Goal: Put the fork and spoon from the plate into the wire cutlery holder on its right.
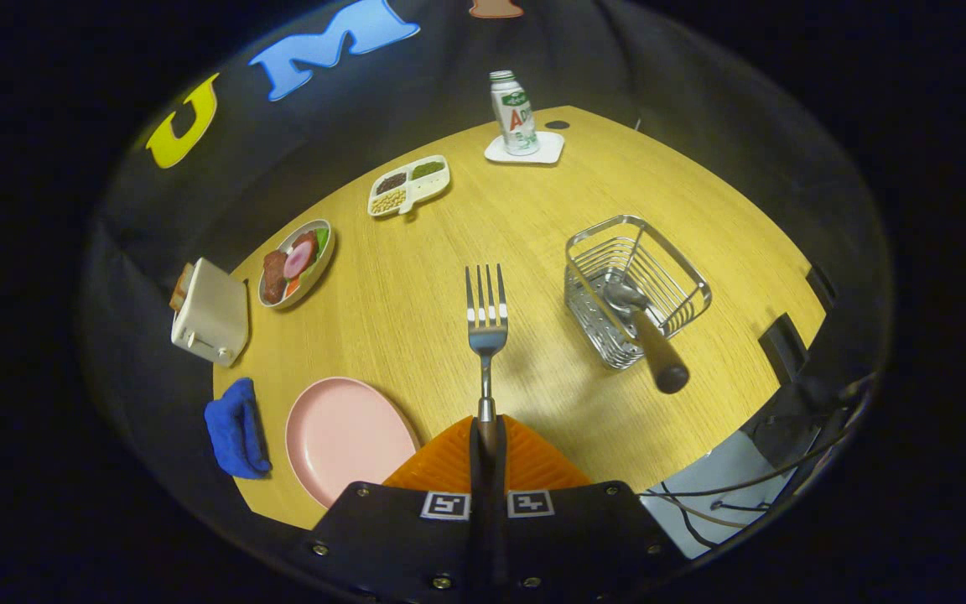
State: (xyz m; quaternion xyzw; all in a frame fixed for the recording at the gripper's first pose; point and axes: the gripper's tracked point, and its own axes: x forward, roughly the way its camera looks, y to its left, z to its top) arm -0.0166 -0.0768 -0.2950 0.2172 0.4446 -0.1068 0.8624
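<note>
**Fork gripped, spoon in holder**

Now the hand-held gripper (487, 436) is clenched on the fork (486, 323) by its handle, both fingers pressing it; tines point forward, above the wooden counter (483, 218). Pink plate (345, 436) sits bare just left of the fingers. Wire cutlery holder (638, 289) stands ahead and to the right, the spoon (646, 331) in it, bowl down, dark handle leaning out over the rim. Blue cloth (236, 428) lies left of the plate.

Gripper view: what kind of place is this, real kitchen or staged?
Likely a staged dining table in a booth: black cloth wall, round wooden table with a plate of fake-looking food. The gripper is shut on a metal fork.
</note>
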